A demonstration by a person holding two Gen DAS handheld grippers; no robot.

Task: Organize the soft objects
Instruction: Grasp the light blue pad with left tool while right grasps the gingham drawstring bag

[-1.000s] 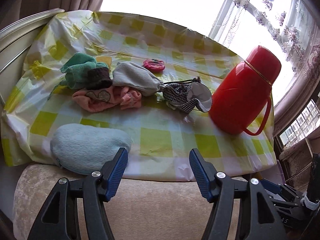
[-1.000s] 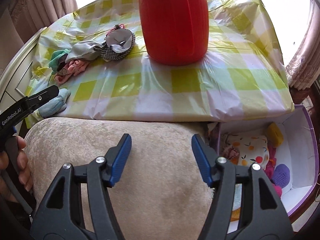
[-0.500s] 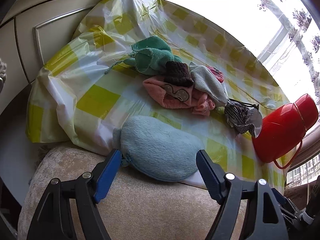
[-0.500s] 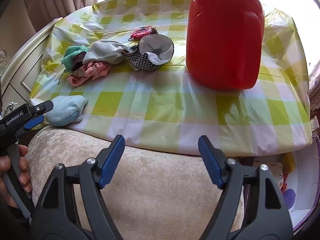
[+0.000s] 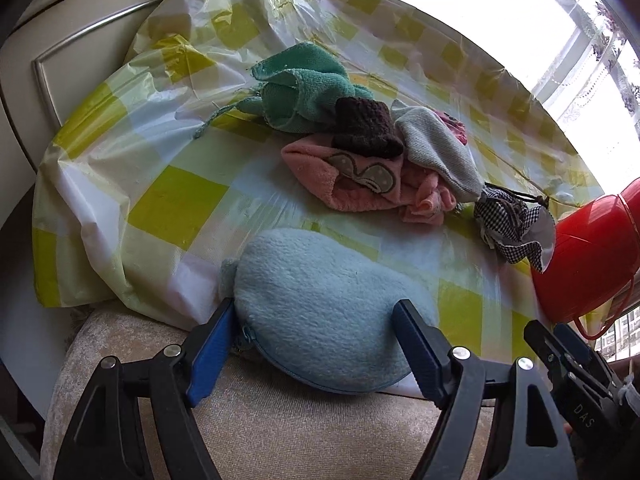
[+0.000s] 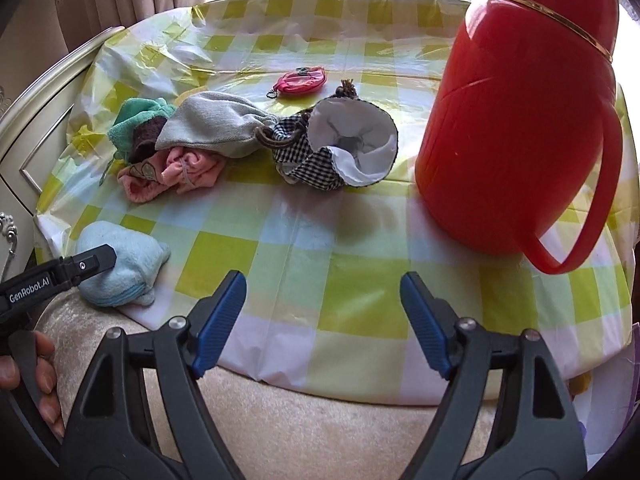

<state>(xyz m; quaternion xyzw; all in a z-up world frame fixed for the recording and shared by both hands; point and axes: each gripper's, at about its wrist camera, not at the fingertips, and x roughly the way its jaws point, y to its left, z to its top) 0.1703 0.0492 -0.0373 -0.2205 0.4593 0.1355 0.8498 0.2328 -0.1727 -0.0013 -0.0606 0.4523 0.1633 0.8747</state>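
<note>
A: Nearest item, left side: our left gripper [image 5: 312, 340], fingers [image 5: 210, 346] spread wide, one on each side of the light blue plush pouch [image 5: 328, 312]. The left pad looks close against its edge, yet we see no squeeze; we list the fingers as released.

B: Entered. The pouch lies at the near rim of the worktop [image 5: 176, 208], partly overhanging the beige cushion [image 5: 300, 432] below us.

A: Right side: our right gripper [image 6: 322, 322], fingers apart with nothing between them, only yellow-checked plastic cover beneath. A hand [image 6: 28, 376] shows at the left edge of the right wrist view, holding the other tool.

B: Next row back, the heap of soft things near the middle of the worktop: pink towel [image 5: 348, 184] in front, dark brown knit piece [image 5: 366, 128] on top of it, grey drawstring bag [image 5: 438, 156] touching both.

A: Teal cloth [image 5: 300, 84] behind, at the heap's left end. Checked pouch [image 6: 340, 148], white lining open, just right of the grey bag.

B: Red thermos jug [image 6: 512, 120], upright, well right of the heap, handle toward us.

A: Farthest: small pink coin purse [image 6: 302, 79], alone behind the checked pouch.
</note>
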